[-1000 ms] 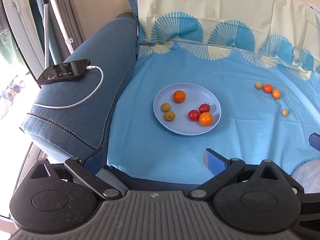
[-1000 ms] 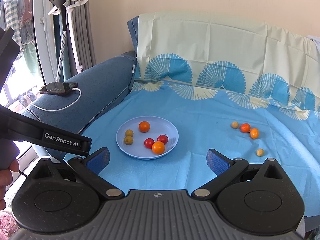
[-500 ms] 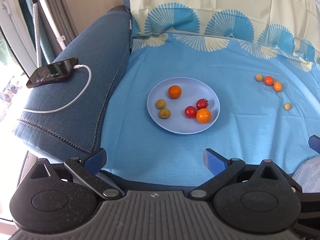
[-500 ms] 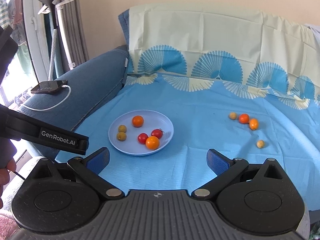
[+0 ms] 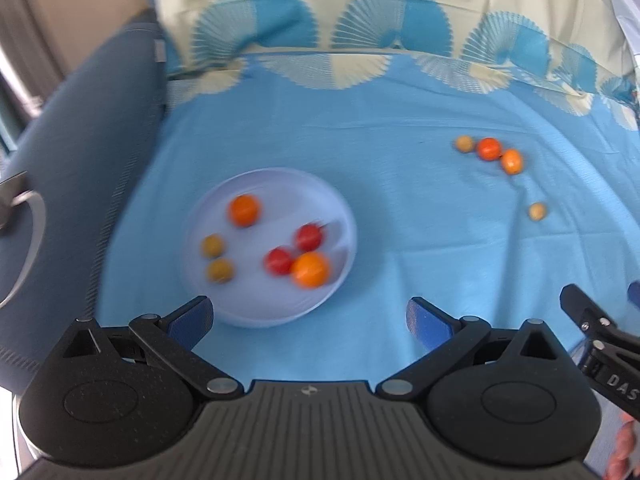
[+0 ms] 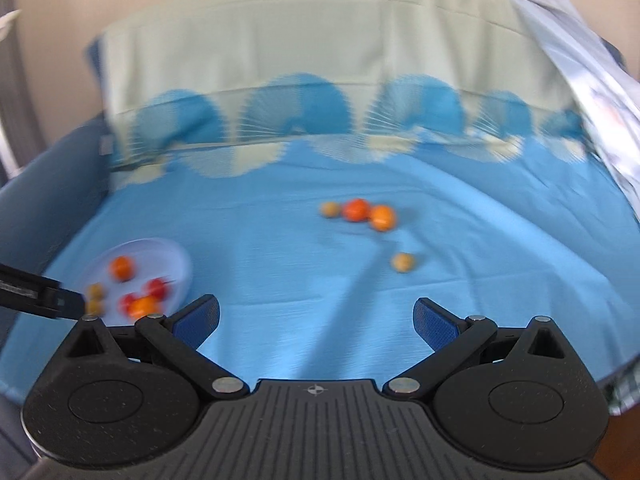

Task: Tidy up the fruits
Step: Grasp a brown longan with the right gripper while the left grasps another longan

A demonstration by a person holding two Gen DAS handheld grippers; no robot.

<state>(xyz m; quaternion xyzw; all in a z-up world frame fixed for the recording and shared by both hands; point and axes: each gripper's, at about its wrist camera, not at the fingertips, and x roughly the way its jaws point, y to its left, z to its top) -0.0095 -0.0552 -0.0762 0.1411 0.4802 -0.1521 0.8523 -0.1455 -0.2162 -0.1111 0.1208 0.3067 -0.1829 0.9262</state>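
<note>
A pale blue plate (image 5: 240,312) lies on the blue cloth and holds several small fruits: orange, red and olive-yellow ones. It also shows in the right wrist view (image 6: 168,252) at the left. Loose fruits lie on the cloth to the right: a yellowish one (image 5: 464,143), a red-orange one (image 5: 489,149), an orange one (image 5: 512,161) and a small yellow one (image 5: 537,211). In the right wrist view they sit ahead, with the small yellow one (image 6: 402,262) nearest. My left gripper (image 5: 310,318) is open and empty just before the plate. My right gripper (image 6: 316,320) is open and empty, short of the loose fruits.
The blue cloth (image 5: 400,220) covers a sofa seat, with a fan-patterned cover over the backrest (image 6: 320,60). A dark blue armrest (image 5: 80,140) rises at the left, with a white cable (image 5: 32,248) on it. The other gripper's body (image 5: 600,352) shows at the right edge.
Both grippers have moved forward and swung right. The plate now sits close before the left gripper and the loose fruits lie ahead of the right one. Both views are motion-blurred.
</note>
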